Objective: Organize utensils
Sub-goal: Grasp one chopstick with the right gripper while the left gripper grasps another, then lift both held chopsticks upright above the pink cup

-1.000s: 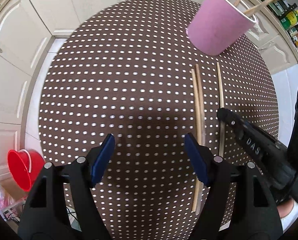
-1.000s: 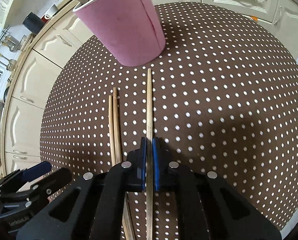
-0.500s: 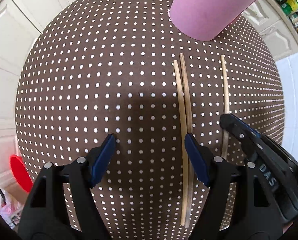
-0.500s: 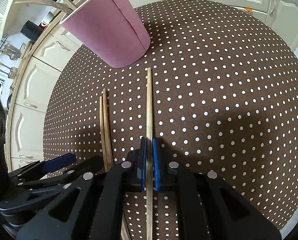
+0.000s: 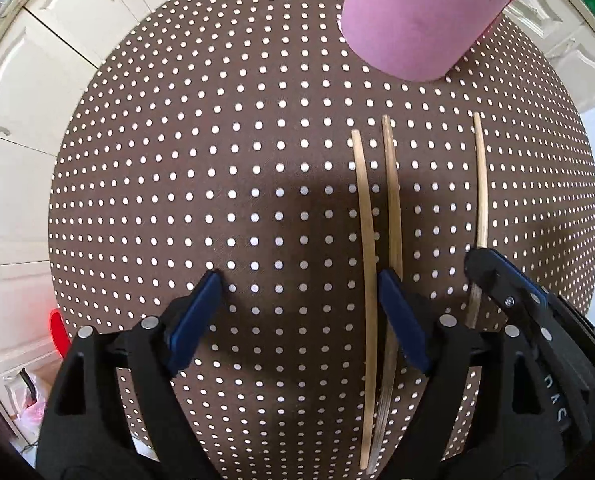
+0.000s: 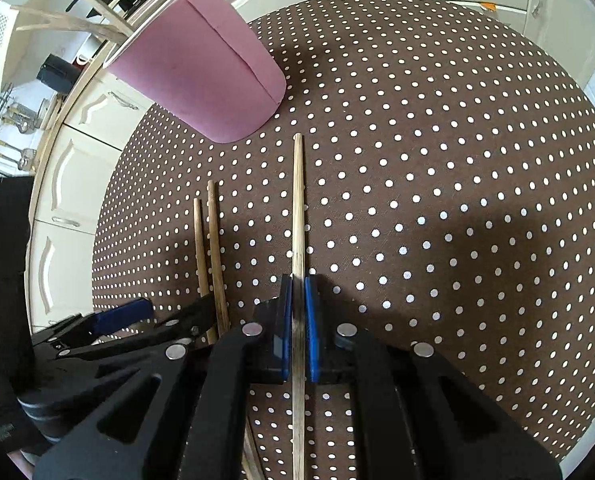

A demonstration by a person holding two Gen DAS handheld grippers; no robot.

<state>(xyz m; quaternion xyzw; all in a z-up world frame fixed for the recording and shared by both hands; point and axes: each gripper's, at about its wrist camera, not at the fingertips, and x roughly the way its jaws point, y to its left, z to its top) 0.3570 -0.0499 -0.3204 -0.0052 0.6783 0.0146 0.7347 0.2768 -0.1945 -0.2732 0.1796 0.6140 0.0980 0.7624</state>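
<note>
Right wrist view: my right tongs [image 6: 296, 308] pinch one chopstick [image 6: 298, 208]; my left tongs [image 5: 297, 312] gape, apparently straddling another chopstick [image 5: 367, 240].

Right gripper [image 6: 296, 312] pinches one chopstick [image 6: 298, 208] lying on a dotted tablecloth [image 6: 437, 184], pointing toward a pink cup [image 6: 205, 76].

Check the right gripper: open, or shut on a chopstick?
Shut. The right gripper has both blue pads pressed against the single chopstick, apart from the other two.

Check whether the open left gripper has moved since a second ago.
Yes. The left gripper advanced toward the pink paper cup, which looms larger, over the two loose wooden chopsticks.
</note>
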